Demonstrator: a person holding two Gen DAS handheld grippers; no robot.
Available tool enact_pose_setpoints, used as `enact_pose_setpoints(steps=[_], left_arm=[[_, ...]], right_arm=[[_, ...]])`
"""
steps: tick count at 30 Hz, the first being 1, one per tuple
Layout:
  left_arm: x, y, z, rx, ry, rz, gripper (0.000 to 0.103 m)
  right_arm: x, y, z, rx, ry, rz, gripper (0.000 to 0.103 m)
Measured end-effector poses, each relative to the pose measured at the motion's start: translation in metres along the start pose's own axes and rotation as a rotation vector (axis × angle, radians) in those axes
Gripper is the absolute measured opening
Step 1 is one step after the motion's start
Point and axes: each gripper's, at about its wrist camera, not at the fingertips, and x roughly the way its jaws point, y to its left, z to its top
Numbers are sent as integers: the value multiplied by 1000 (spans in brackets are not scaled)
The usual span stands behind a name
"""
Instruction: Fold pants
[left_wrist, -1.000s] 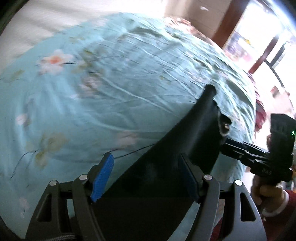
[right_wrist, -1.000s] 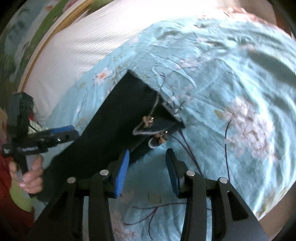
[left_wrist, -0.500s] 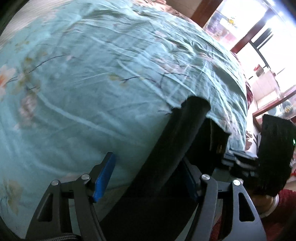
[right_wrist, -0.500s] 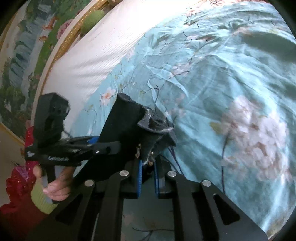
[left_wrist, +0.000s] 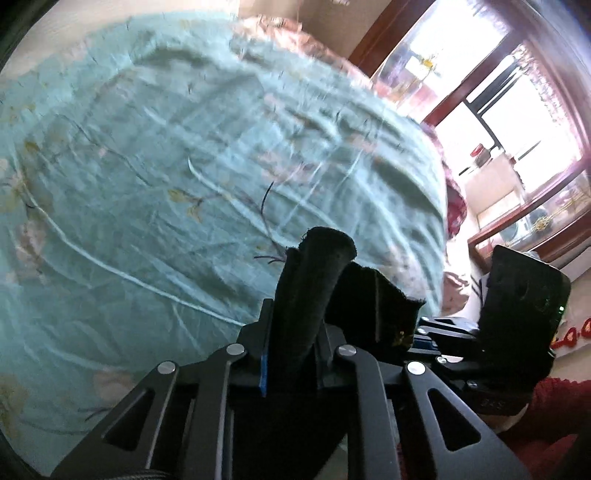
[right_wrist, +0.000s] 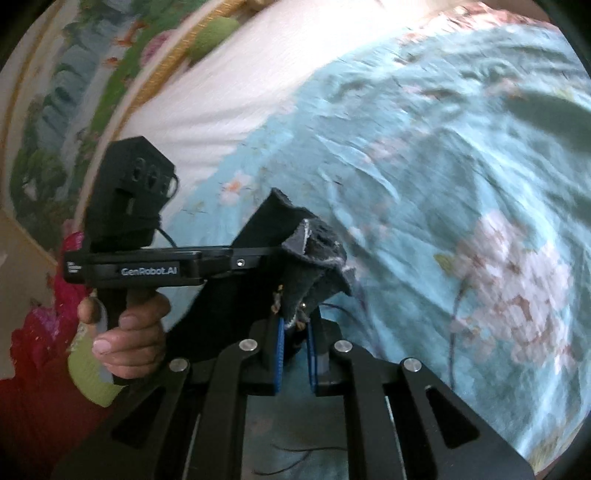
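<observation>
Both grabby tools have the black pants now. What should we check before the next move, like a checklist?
1. Left tool shut on the black pants: ok, a rolled bunch of cloth sits between its pads.
2. Right tool shut on the pants: ok, the frayed edge is pinched between the blue pads.
3. Tools apart from each other: ok, side by side, not touching.
4. Floral bedspread has open room for laying the pants down: ok.
5. Pants hanging flat without twists: cannot tell, the cloth is bunched and the rest is hidden.
6. Grip deep enough to hold: cannot tell.
</observation>
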Motion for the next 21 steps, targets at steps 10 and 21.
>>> enact_pose_setpoints(steps=[10,21], left_arm=[[-87,-6,-35,-57,-157,6,15],[-157,12,-108,-166,-286,59,15]], right_arm=[[-4,58,9,-136,7,205,11],[32,118,-8,-233,137,362,11]])
